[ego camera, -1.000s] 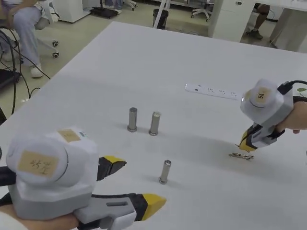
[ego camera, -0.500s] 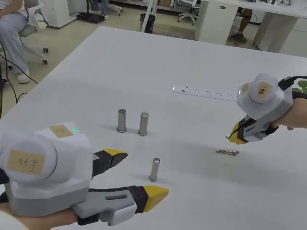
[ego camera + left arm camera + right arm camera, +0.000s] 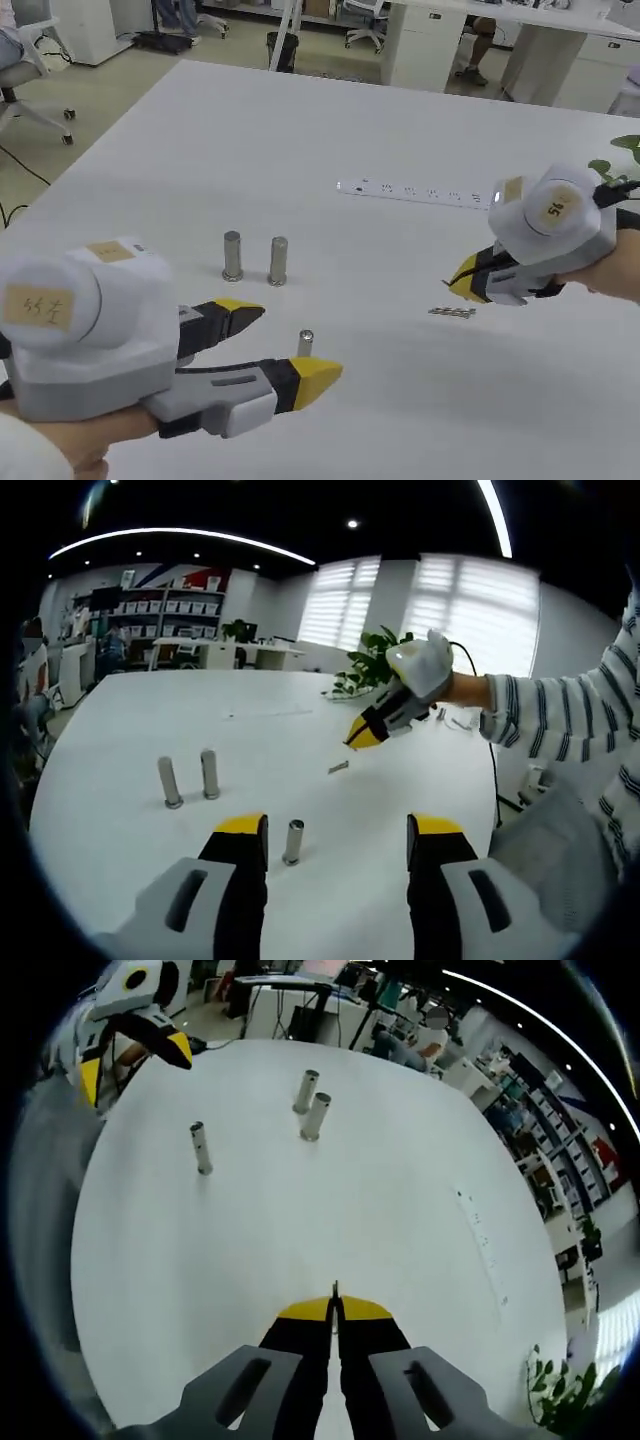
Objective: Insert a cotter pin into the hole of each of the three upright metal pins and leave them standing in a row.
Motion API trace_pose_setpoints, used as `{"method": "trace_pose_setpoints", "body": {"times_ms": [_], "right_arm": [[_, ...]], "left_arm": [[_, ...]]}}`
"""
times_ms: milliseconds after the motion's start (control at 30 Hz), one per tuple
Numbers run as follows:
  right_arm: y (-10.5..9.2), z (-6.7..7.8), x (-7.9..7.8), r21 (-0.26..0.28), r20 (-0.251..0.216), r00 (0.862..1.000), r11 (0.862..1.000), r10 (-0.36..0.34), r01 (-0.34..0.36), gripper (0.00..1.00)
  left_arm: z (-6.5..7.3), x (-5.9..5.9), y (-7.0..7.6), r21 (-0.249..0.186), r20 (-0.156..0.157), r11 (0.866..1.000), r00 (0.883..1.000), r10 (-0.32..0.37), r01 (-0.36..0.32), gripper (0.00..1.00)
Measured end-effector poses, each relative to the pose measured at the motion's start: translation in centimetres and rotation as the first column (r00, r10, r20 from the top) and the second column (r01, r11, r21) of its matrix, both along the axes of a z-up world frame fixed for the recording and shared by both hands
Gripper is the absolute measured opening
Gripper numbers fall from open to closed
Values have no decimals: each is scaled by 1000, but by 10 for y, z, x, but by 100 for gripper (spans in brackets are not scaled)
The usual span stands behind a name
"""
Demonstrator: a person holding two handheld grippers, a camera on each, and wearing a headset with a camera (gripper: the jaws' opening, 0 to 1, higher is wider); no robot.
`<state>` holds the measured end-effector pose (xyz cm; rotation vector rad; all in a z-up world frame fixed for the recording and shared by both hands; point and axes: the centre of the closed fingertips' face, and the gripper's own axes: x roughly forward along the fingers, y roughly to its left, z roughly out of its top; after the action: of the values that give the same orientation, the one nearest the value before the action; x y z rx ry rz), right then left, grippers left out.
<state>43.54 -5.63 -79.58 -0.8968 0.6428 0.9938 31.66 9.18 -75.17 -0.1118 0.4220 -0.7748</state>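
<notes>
Yellow-tipped left gripper (image 3: 338,828) hovers low, jaws wide apart, nearest pin (image 3: 293,842) just ahead between them; two others (image 3: 278,260) stand together beyond. Right gripper (image 3: 336,1305) hangs over the table (image 3: 400,410) – nipped shut on a cotter pin (image 3: 335,1288) (spares (image 3: 452,312) lie beneath) – broad white top between it and the uprights

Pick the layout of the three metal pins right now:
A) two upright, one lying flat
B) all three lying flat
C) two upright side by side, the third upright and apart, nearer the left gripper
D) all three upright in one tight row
C: the two metal pins stand side by side, while the third metal pin stands apart from them, just ahead of the open left gripper.
</notes>
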Motion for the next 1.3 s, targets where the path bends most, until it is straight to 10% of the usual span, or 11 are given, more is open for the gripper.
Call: {"method": "trace_pose_setpoints", "body": {"times_ms": [533, 867, 1300], "right_arm": [[19, 23, -34, 64, 161, 986, 997, 34, -45, 2], [32, 29, -70, 146, 201, 979, 988, 26, -56, 2], [55, 35, -95, 79, 322, 941, 988, 99, -131, 2]], "left_arm": [[7, 16, -8, -34, -27, 999, 999, -26, 25, 34], [1, 19, -27, -116, -115, 993, 993, -29, 16, 20], [1, 15, -55, -206, -199, 976, 973, -114, 72, 13]]}}
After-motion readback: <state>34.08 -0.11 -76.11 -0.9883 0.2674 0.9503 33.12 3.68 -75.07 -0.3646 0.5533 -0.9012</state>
